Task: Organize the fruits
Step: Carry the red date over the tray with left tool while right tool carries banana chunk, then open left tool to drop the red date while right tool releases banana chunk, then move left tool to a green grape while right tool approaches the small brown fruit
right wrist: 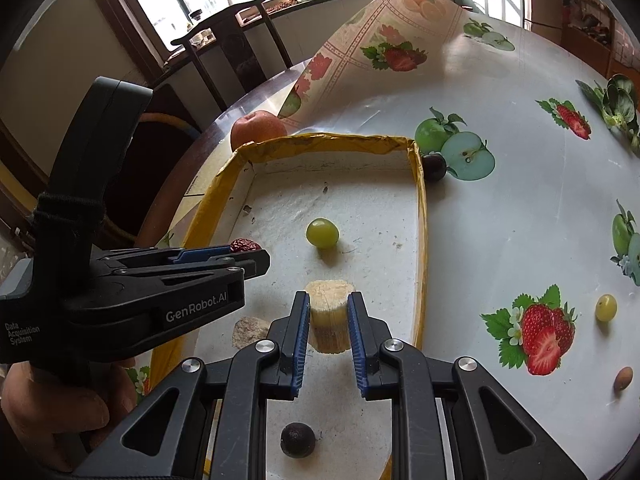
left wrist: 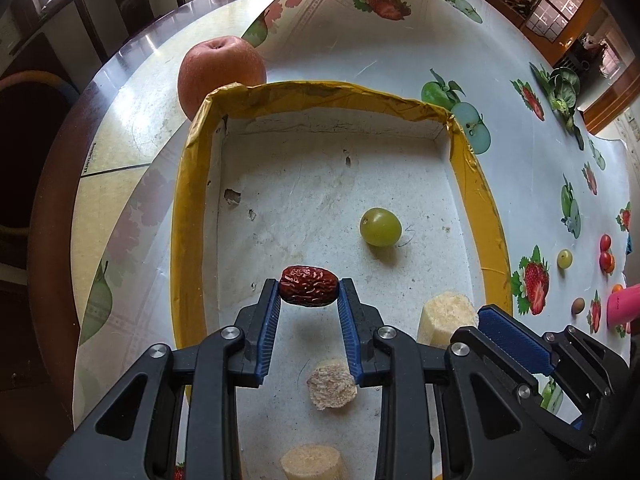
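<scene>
While the left tongs (left wrist: 309, 290) clench a wrinkled red date (left wrist: 308, 290) by its ends above the floor of the yellow-rimmed box (left wrist: 476, 184), the right tongs (right wrist: 329, 312) grip a pale cut cylinder (right wrist: 329, 314) upright over the same box. A green grape (left wrist: 380, 227) lies on the box floor beyond the date, with two more pale pieces (left wrist: 332, 386) nearer the camera. An apple (left wrist: 221, 74) sits on the tabletop (left wrist: 500, 80) just behind the box's far left corner.

Red date (left wrist: 309, 290) in left gripper (left wrist: 309, 294) above yellow-rimmed tray (left wrist: 320, 92)
</scene>
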### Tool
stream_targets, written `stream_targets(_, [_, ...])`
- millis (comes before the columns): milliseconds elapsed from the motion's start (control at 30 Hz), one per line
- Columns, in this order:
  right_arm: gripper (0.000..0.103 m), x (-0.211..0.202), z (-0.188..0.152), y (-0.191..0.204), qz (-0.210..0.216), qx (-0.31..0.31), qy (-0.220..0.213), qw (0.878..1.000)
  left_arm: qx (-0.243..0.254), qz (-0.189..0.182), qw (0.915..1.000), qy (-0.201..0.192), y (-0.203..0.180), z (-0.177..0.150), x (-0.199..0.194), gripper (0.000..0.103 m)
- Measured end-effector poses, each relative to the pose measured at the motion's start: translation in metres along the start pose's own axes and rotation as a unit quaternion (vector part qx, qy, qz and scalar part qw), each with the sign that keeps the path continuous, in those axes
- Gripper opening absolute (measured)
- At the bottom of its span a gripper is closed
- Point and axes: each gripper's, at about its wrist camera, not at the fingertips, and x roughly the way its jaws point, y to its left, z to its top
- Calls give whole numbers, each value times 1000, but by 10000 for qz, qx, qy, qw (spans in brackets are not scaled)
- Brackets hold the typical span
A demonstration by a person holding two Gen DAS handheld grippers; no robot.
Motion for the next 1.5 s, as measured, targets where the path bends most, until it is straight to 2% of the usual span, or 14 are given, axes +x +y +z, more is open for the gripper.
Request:
stream_targets(333, [19,14,5,-3,-25,-33,102,9999,92,294,9994,169,-2,1,15,27])
stream_targets(400, [24,16,6,-4,25,30,141,9999,83,296,9993,190,-3,1,15,28])
stream_targets(467, [24,15,5,-6,52,104,136,9998,66,295,9993,225,-2,2,14,36])
stream_targets(500, [28,15,5,-6,65,124,144,9998,60,291,9993,233,-5,5,16,44])
stream_targets(567, [35,13,4,-7,93,149,131,9998,51,293,9994,199,-7,6,13,51])
stream_targets(633, [41,8,3,-7,109,173,78,9998,23,339,9993,159,-7,6,9,65])
stream_targets(1033, [41,-42,-13,-22,44,421,-294,9987,38,207,9998,52,-14,-1,-13,65])
stream_targets(1500, [41,-106,-66,-92,-470,1185,-532,9904,535,-288,9981,-84,-83,-13,-39,65])
